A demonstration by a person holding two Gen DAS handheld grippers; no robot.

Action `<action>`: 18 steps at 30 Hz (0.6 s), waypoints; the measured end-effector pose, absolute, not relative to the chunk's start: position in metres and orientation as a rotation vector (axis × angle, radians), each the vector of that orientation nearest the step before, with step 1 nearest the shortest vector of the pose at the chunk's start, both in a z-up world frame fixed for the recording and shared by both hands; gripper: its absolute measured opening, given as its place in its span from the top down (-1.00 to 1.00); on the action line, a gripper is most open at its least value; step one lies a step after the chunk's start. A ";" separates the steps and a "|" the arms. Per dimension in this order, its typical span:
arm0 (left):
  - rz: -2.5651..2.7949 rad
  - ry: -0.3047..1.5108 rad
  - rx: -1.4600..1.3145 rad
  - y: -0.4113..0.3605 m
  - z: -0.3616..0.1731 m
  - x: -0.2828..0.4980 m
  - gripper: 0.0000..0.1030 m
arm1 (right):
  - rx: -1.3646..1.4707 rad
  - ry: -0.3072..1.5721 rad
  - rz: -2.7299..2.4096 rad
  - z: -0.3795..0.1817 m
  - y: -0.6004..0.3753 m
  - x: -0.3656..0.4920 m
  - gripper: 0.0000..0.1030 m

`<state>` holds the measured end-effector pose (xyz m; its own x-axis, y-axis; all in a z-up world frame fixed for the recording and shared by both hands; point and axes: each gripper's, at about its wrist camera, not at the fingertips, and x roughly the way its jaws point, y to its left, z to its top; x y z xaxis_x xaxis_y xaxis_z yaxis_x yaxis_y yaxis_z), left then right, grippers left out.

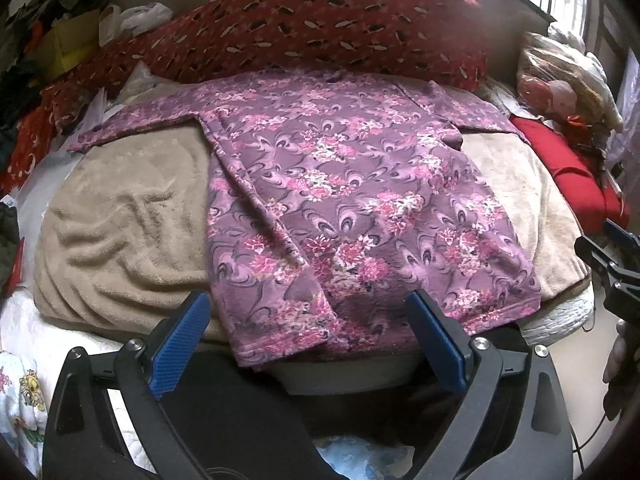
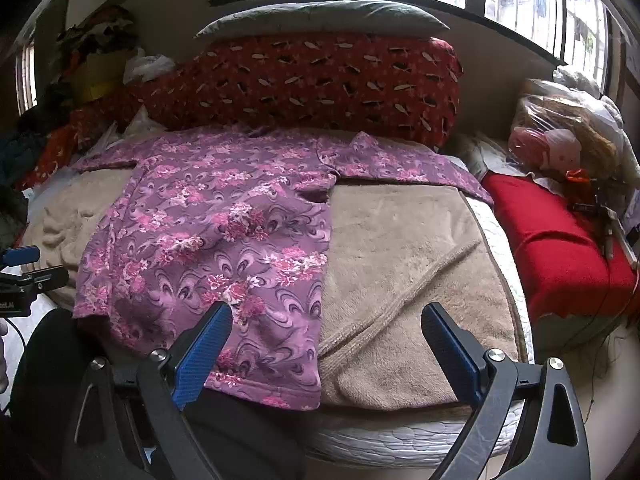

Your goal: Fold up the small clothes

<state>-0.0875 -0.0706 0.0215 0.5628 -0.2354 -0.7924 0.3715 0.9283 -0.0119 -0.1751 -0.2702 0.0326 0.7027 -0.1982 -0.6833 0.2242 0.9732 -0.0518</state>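
Observation:
A purple floral shirt [image 1: 352, 208] lies spread on a beige blanket [image 1: 120, 216], both sleeves stretched out to the sides, its left side folded over along a crease. My left gripper [image 1: 312, 312] is open and empty, just above the shirt's near hem. In the right wrist view the shirt [image 2: 208, 232] lies left of centre on the blanket [image 2: 400, 248]. My right gripper [image 2: 328, 320] is open and empty, over the shirt's right hem corner and the blanket. The right gripper shows at the left wrist view's right edge [image 1: 608, 264], and the left gripper at the right wrist view's left edge [image 2: 20, 276].
A long red patterned pillow [image 2: 304, 80] lies behind the shirt, with a grey pillow [image 2: 320, 16] above it. A red cushion [image 2: 560, 248] and plastic bags [image 2: 560, 136] sit on the right. Clutter and clothes pile up at left [image 1: 48, 40]. The white mattress edge [image 2: 400, 436] is nearest me.

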 end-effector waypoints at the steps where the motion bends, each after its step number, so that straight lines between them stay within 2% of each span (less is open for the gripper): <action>1: -0.359 0.905 0.162 -0.070 0.022 -0.088 -0.92 | 0.038 0.756 -0.233 0.033 -0.270 -0.175 -0.88; 18: -0.355 0.935 0.158 -0.069 0.016 -0.082 -0.92 | 0.052 0.780 -0.224 0.027 -0.272 -0.170 -0.88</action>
